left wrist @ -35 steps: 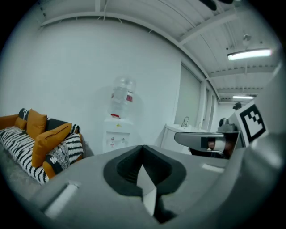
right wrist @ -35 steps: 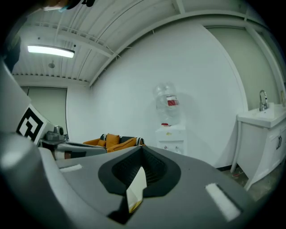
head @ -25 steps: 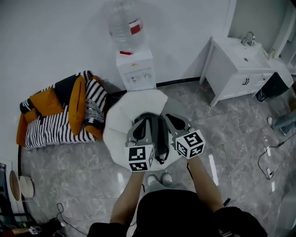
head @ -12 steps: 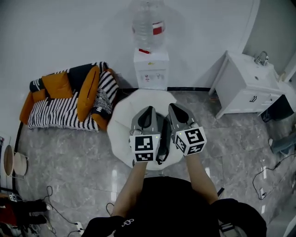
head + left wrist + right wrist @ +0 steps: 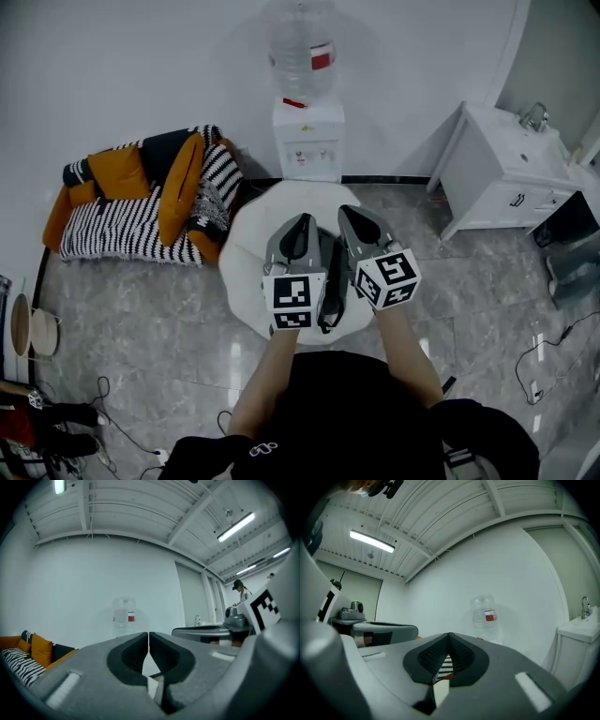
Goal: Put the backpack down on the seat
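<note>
Left hand-held gripper (image 5: 304, 221) and right hand-held gripper (image 5: 347, 212): your jaws are together, nothing between them. The dark backpack (image 5: 328, 277) sits mid-frame between them, apparently resting on the white round seat (image 5: 246, 258), so no grip is needed.

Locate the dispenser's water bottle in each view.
Head view: water bottle at top centre.
Left gripper view: just left of centre.
Right gripper view: just right of centre.
Shared landmark: the sink faucet, right of the bottle in all three.
</note>
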### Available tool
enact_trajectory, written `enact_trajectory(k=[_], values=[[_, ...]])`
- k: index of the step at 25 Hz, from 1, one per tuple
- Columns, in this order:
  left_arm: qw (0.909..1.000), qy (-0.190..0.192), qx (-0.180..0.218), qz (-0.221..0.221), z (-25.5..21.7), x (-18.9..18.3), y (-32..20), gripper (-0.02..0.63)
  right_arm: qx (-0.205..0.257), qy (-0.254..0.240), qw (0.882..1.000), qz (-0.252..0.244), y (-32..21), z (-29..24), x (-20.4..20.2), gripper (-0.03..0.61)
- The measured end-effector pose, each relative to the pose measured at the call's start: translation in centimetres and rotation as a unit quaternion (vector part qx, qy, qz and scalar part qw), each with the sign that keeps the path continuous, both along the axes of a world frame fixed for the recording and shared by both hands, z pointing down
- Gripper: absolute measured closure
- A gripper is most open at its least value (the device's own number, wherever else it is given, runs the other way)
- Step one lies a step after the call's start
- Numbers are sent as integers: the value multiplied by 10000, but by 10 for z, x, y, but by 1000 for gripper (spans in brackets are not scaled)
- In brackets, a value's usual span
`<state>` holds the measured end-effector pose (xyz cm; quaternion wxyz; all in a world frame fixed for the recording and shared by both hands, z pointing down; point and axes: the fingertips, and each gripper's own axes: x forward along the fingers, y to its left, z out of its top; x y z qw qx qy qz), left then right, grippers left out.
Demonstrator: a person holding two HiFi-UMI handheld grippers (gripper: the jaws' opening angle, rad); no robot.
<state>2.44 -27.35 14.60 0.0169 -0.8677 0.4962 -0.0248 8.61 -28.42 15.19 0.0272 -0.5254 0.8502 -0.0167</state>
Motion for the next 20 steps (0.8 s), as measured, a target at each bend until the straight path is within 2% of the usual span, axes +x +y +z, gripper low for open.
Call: enact_trajectory(k=[4, 8, 20], values=[[9996, -158, -169, 131, 11, 12, -3, 612, -27, -15, 10000, -14, -1, 3, 4, 575], [9996, -154, -185, 154, 12, 18, 0, 612, -33, -57, 10000, -54, 3, 3, 8, 575], [9996, -137, -230, 48, 15, 11, 2, 613, -22, -69, 9998, -176, 6, 5, 5, 575]])
